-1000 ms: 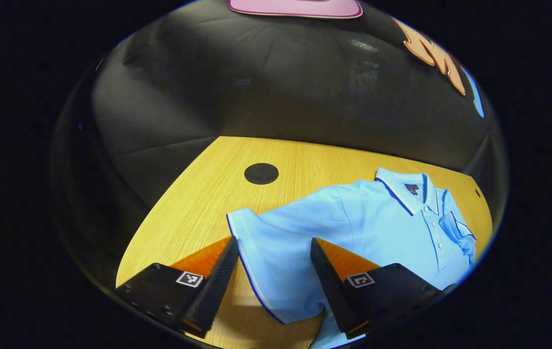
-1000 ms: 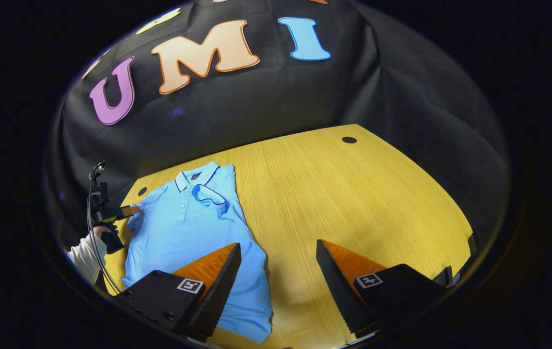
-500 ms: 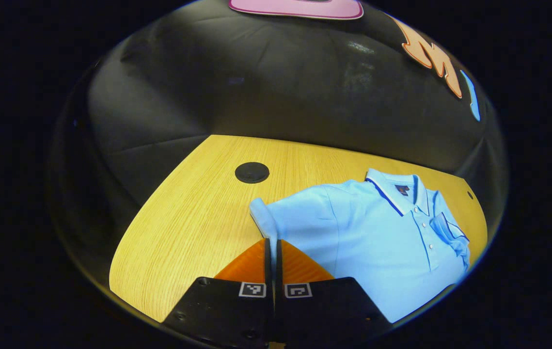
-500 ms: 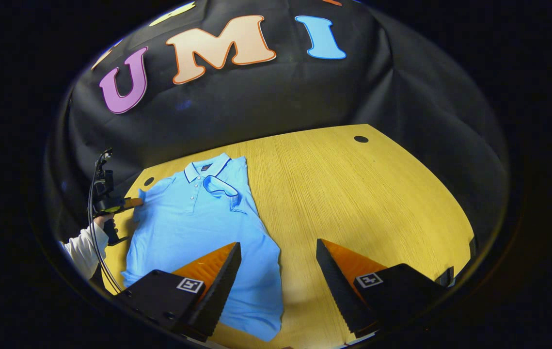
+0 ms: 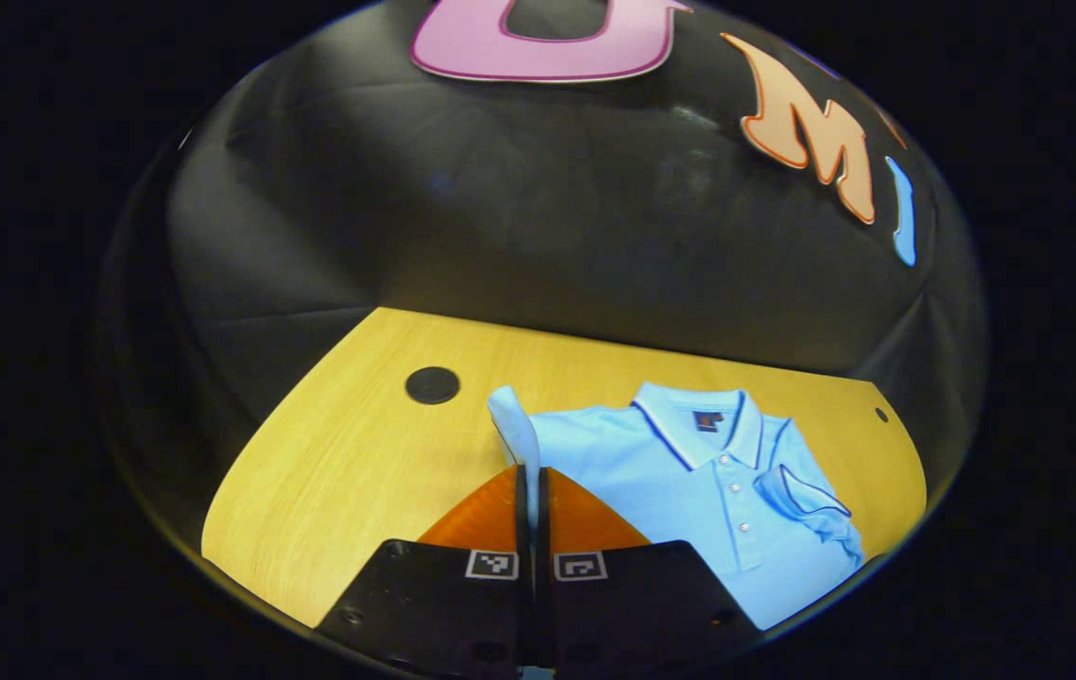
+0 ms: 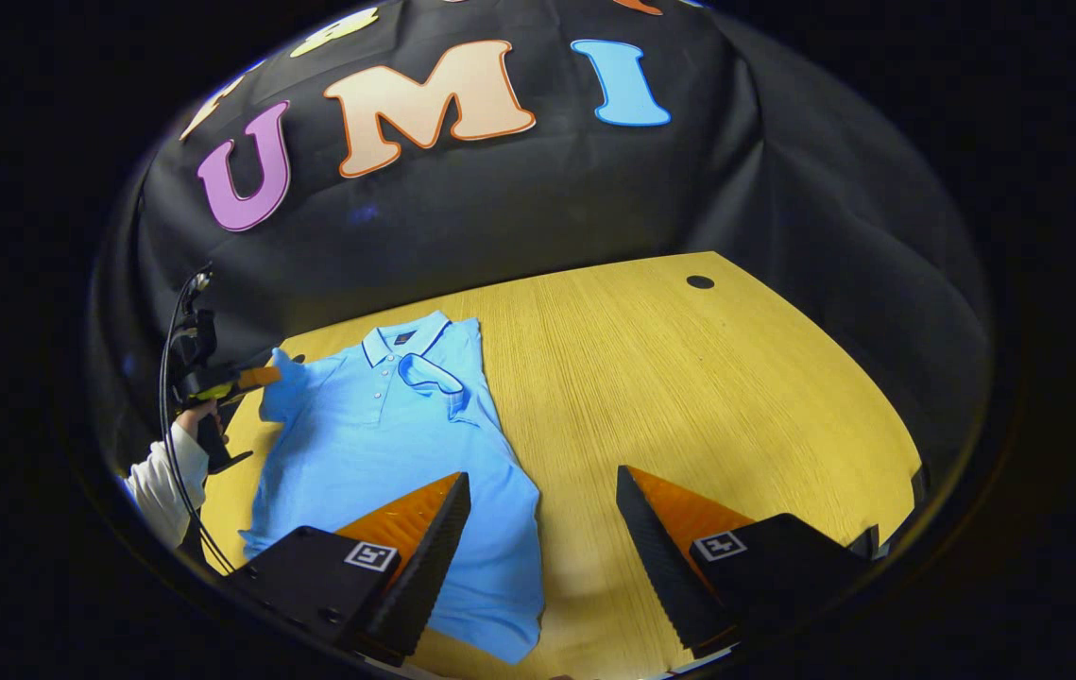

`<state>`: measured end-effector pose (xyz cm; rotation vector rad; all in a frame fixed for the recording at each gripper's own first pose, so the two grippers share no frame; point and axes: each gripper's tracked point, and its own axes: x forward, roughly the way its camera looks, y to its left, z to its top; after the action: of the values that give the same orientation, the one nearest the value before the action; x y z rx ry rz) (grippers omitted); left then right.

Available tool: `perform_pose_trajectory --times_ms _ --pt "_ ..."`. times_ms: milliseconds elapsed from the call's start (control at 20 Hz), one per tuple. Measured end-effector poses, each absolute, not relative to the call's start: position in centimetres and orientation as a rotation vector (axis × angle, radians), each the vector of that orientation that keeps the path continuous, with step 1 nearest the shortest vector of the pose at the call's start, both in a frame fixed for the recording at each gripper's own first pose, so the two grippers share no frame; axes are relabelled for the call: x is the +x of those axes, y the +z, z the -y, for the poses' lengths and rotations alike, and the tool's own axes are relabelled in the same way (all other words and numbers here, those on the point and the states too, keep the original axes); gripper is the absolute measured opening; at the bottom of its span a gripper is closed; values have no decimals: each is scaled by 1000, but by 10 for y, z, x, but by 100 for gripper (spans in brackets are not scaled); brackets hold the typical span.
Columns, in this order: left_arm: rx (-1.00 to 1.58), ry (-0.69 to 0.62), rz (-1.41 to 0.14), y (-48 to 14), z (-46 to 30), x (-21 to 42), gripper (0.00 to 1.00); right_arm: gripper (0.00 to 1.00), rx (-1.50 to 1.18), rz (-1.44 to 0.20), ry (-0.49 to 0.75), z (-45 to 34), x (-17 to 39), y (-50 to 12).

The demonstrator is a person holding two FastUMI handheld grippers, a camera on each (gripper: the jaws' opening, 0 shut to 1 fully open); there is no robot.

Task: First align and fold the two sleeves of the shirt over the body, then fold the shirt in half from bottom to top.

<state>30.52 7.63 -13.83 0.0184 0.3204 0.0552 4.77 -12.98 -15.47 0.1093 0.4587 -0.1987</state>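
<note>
A pale blue polo shirt lies face up on the counter as the left gripper, jaws pinched on a raised sleeve, prepares to fold it across, while the right gripper hovers wide open; the hem is cut off.

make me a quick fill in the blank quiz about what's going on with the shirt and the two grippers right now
1. The left gripper is shut on the shirt's ____.
2. The right gripper hangs over the table with its jaws ____.
3. The other sleeve already lies folded over the shirt's ____.
4. The blue shirt lies with its collar toward the booth's ____.

Missing words: sleeve; open; body; wall
</note>
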Motion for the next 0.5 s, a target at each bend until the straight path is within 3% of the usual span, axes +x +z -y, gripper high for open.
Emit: perform_pose_trajectory --times_ms 350,500 --pt "91 -65 -396 -167 5 323 0 98 93 -459 -154 116 43 -159" --pt "57 -126 -449 -182 27 318 6 98 68 -464 -139 113 40 -162"
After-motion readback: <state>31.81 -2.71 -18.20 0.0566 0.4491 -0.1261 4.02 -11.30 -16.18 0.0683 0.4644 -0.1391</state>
